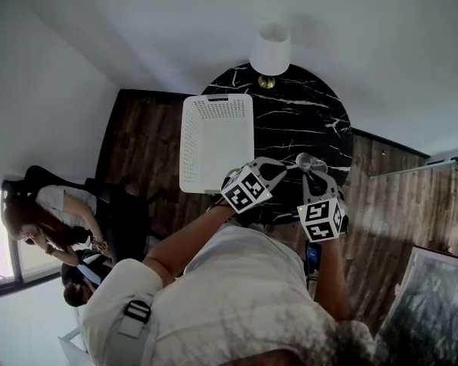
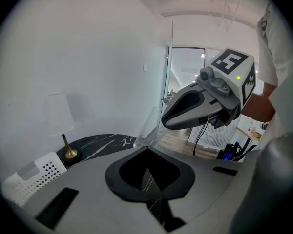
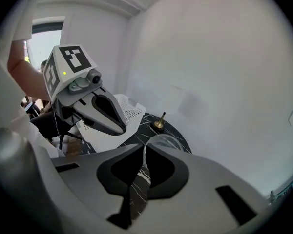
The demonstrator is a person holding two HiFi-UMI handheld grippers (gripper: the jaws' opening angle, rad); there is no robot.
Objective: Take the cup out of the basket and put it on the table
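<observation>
Two grippers meet over the near edge of the table [image 1: 305,120]. The right gripper [image 3: 144,149] has its jaws pinched on the wall of the clear glass cup [image 3: 170,141], whose rim opens just past the jaw tips. The left gripper [image 2: 147,149] hangs just beside it. Its jaws are drawn together with nothing between them, and only a sliver of black marble shows through. The cup is therefore out of the basket [image 1: 214,101] and over the table's near right part. No view shows whether its base touches the marble.

Judging by this, the placing step is in hand. The next move calls for lowering the cup level until it rests, then parting the jaws gently so the thin wall does not tip. Farther off the white basket sits at the table's left edge, and beyond it a lamp [image 1: 270,52] stands at the wall.
</observation>
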